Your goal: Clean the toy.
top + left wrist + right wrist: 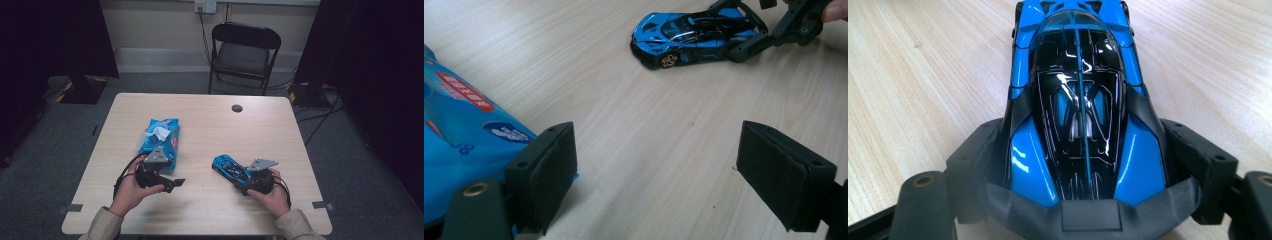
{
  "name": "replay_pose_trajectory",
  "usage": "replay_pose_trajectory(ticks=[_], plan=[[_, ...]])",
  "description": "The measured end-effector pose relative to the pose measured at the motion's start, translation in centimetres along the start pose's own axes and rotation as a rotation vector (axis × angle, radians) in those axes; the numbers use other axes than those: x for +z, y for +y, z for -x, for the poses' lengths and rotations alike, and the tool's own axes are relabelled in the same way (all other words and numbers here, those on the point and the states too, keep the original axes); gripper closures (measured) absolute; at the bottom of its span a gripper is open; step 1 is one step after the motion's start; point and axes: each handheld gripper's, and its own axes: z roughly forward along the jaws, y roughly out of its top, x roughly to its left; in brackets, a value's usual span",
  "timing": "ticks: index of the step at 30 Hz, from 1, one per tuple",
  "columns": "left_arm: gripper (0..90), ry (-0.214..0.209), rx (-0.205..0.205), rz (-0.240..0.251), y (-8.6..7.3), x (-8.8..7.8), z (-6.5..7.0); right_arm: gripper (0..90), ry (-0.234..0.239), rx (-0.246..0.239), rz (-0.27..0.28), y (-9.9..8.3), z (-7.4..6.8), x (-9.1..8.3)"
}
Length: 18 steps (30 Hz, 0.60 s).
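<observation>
A blue and black toy sports car (227, 167) rests on the pale wooden table (210, 115), right of centre near the front. My right gripper (241, 176) is shut on the toy car (1078, 100), its black jaws pressed against both sides of the rear. The left gripper view looks across the table at the car (694, 37) with the right gripper (740, 26) at its tail. My left gripper (176, 183) hangs open just above the table, nothing between its pads (549, 170). It sits beside a blue wipes packet (160, 137), whose edge (459, 130) lies by the left jaw.
A white tissue (160, 131) sticks out of the packet's top. A dark round grommet (237, 108) is set in the table's far side. A black folding chair (242, 50) stands beyond the table. Bare wood lies between the two grippers.
</observation>
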Motion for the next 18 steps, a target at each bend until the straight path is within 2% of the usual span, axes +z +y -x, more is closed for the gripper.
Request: replay_pose_trajectory(ticks=[8, 10, 14, 17, 18], plan=[[16.0, -0.006, -0.013, -0.002, 0.9, -0.1, -0.4, 23.7, 0.0, -0.001, -0.001, 0.0, 0.0, 0.0], [16.0, 0.006, -0.01, -0.003, 1.2, -0.2, -0.6, 23.7, 0.0, 0.0, 0.0, 0.0, 0.0, 0.0], [16.0, -0.002, -0.029, 0.0, 1.6, -0.4, -1.2, 23.7, 0.0, 0.0, -0.001, 0.0, 0.0, 0.0], [15.9, 0.006, -0.055, 0.005, 2.0, -0.5, -1.8, 23.7, 0.0, 0.0, 0.0, 0.0, 0.0, 0.0], [15.8, 0.01, -0.052, 0.009, 2.2, -0.5, -1.9, 23.6, 0.001, 0.0, -0.001, 0.0, 0.0, 0.0]])
